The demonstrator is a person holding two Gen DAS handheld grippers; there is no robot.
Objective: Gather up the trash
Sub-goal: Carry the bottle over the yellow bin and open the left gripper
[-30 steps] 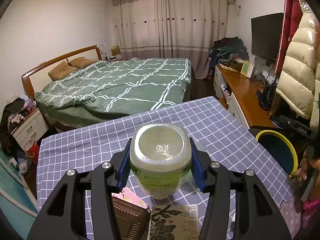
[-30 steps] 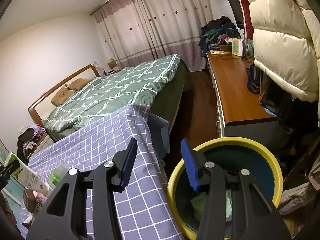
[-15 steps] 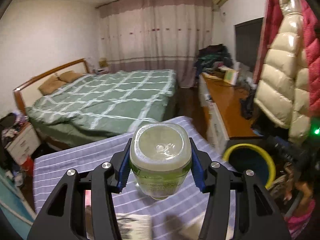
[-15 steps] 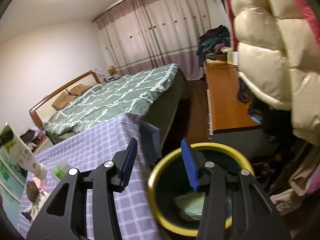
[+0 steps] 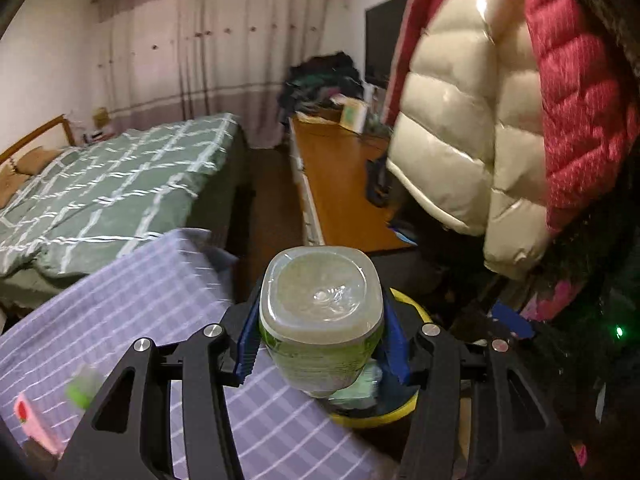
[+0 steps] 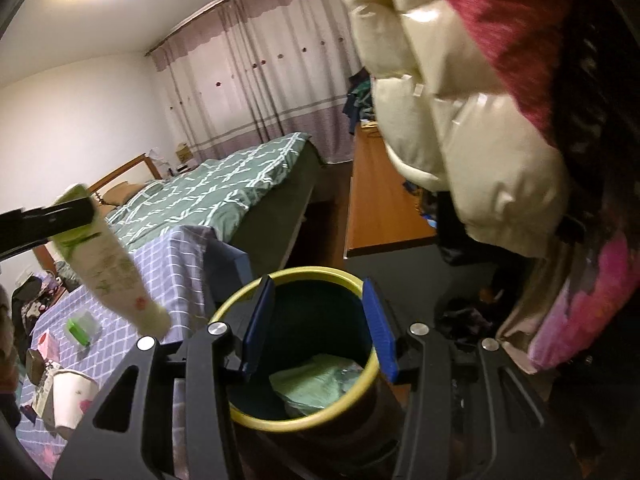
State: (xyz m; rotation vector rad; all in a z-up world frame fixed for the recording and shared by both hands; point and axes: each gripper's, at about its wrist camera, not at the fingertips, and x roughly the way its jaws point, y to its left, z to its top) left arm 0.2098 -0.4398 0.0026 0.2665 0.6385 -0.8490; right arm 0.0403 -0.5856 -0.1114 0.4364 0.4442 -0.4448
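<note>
The left claw (image 5: 320, 344) is clamped across the body of a clear plastic bottle (image 5: 320, 320), its blue pads pressing on two opposite flat sides just behind the base. In the right wrist view the same bottle (image 6: 108, 268) hangs neck-down and tilted, above the edge of the checked bench (image 6: 132, 280) and just beside the yellow-rimmed bin (image 6: 296, 276). The right claw (image 6: 318, 324) stands partly open with nothing between its pads, poised over the bin's mouth, where pale green waste already lies. The bottle appears nearly empty, and so is judged light. Its thin walls would probably dent under a hard squeeze, and its smooth label could slip. The present hold, on the squarish shoulder near the base where the section is stiffest, seems sound. Further items, including a green-capped bottle (image 6: 82, 326) and a paper cup (image 6: 72, 400), lie on the bench.
</note>
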